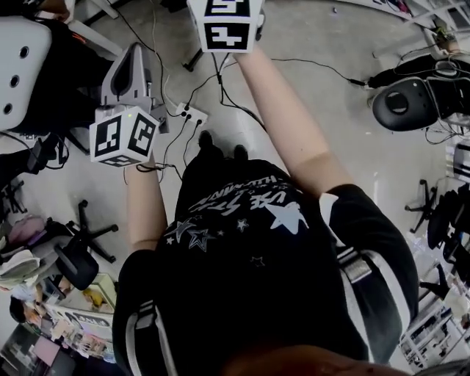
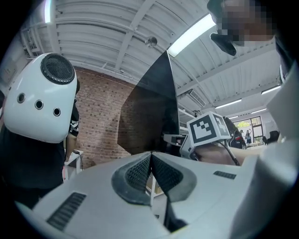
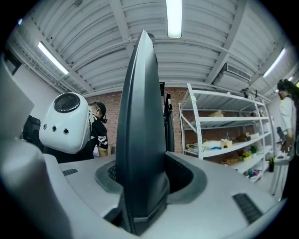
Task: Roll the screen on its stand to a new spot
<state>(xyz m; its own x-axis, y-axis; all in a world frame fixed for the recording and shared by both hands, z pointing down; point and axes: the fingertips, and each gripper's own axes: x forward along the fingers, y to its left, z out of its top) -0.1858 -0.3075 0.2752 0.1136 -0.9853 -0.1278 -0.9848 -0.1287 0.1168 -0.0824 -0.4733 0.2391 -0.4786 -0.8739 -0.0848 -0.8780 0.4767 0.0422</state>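
Observation:
The screen (image 3: pixel 140 130) is a dark flat panel, seen edge-on in the right gripper view and rising straight up out of the jaws. My right gripper (image 3: pixel 142 179) is shut on its edge, a pad pressing on each side. In the head view only its marker cube (image 1: pixel 224 22) shows, at the top edge. From the left gripper view the screen (image 2: pixel 152 107) appears as a dark slanted panel ahead, with the right gripper's cube (image 2: pixel 205 128) beside it. My left gripper (image 2: pixel 150 161) is shut with its pads meeting on nothing; it is held apart at the left (image 1: pixel 132 55).
A white rounded shell with holes (image 3: pixel 65 123) is worn by a person in black at the left. White shelving (image 3: pixel 224 135) stands at the right. On the floor lie a power strip (image 1: pixel 191 112) with cables and several office chairs (image 1: pixel 415 99).

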